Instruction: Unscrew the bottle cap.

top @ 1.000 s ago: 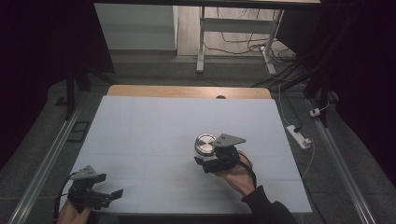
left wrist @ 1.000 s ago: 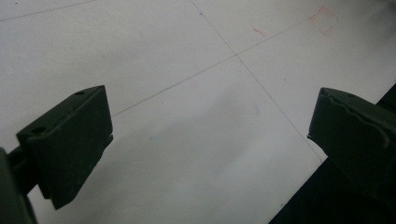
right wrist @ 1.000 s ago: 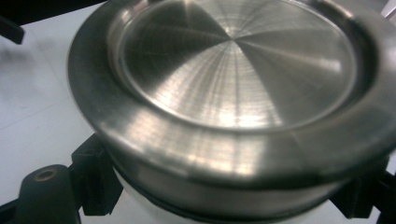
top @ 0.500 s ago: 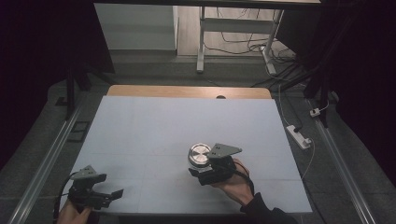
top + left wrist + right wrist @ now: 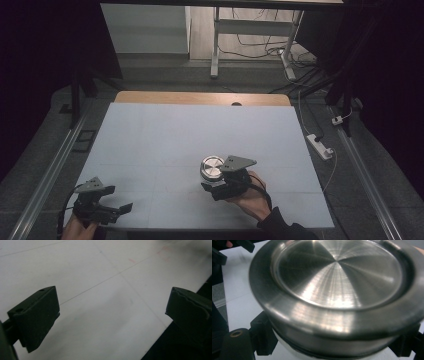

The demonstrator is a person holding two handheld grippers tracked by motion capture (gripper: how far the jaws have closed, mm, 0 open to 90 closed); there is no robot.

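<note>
Jaws of the right gripper (image 5: 216, 184) are clamped on a round, lidded, brushed steel container (image 5: 212, 167), holding it near the middle of the white-covered counter (image 5: 165, 135), toward the person's edge. In the right gripper view the container's (image 5: 337, 287) shiny lid looms close, a black jaw on either side of its base. Left gripper (image 5: 120, 207) sits at the near left corner, its jaws spread wide with only bare counter (image 5: 105, 302) between them.
</note>
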